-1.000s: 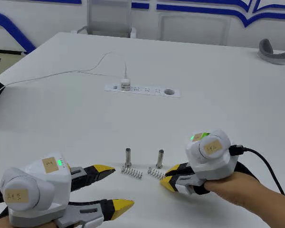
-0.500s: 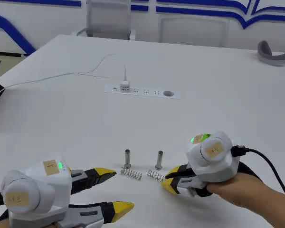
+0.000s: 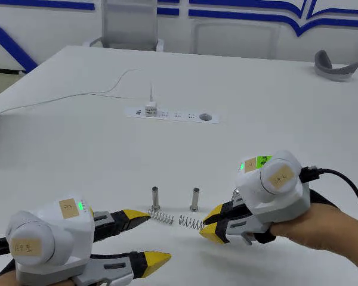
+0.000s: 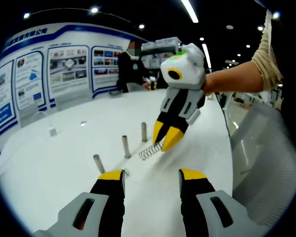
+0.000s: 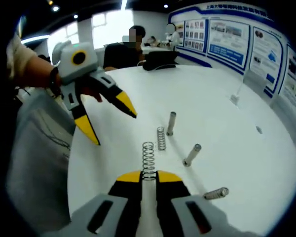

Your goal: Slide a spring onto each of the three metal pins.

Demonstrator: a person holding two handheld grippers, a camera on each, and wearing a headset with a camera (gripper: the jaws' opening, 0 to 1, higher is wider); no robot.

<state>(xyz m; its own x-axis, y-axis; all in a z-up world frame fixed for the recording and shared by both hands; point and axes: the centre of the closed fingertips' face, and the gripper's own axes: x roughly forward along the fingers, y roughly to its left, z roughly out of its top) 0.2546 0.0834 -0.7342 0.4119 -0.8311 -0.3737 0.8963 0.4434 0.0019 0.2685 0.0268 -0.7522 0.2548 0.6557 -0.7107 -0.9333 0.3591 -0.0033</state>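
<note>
table [image 3: 286, 119] white; power strip [image 3: 170, 114] inset; grey chair [image 3: 130, 24] behind; wall [image 3: 53, 24] white, blue-striped; ceiling lights [image 4: 190, 10] on

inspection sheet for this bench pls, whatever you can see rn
surface: white table, smooth.
job's things: three pins upright in a row; loose spring lies flat beside them; held spring also lies flat, one end gripped.
clutter: power strip; grey curved object at the far edge.
grippers: left gripper open, near the loose spring; right gripper shut on the held spring.
cables: white cable from the strip's plug; black cable from the right gripper.
surroundings: chair, blue-striped wall, a person behind.
</note>
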